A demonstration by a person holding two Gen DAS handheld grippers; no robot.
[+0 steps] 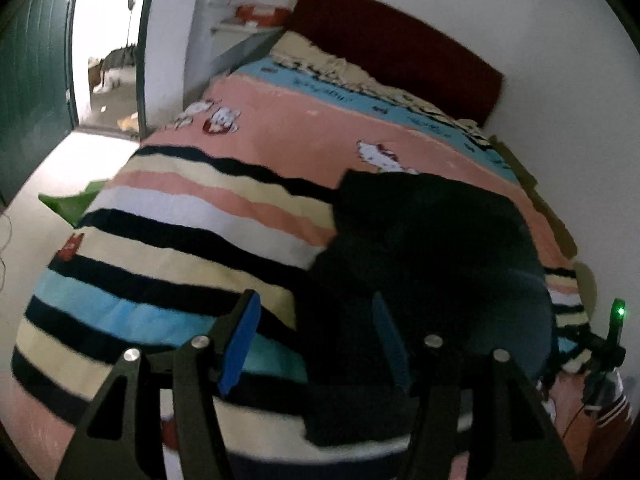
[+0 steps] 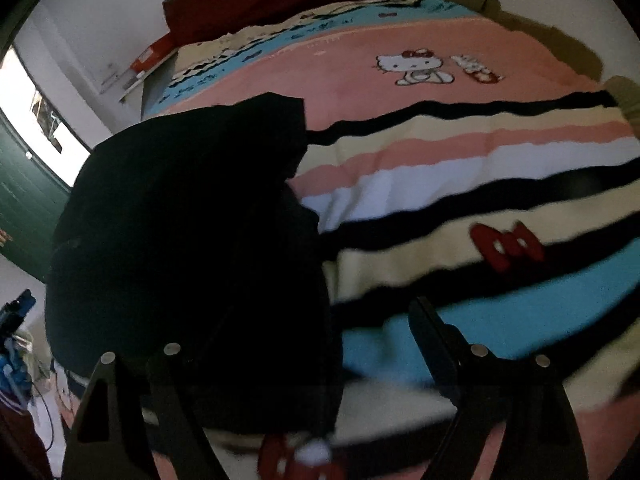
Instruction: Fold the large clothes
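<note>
A large black garment (image 1: 432, 248) lies bunched in a rough heap on the striped, cartoon-print bedspread (image 1: 192, 240), near the bed's front edge. In the left wrist view my left gripper (image 1: 316, 340) hangs open over the garment's left edge. Its blue pads (image 1: 240, 344) are apart and hold nothing. The right wrist view shows the same garment (image 2: 180, 240) filling the left half, on the bedspread (image 2: 480, 184). My right gripper (image 2: 304, 344) stands wide open above the garment's right edge, with one finger (image 2: 432, 332) over the blue stripe. Neither gripper grips the cloth.
A dark red headboard (image 1: 392, 40) stands against the white wall behind the bed. A green door (image 1: 32, 80) and an open doorway are at the left. Something green (image 1: 68, 204) lies on the floor there. A black device with a green light (image 1: 616, 320) sits at the right edge.
</note>
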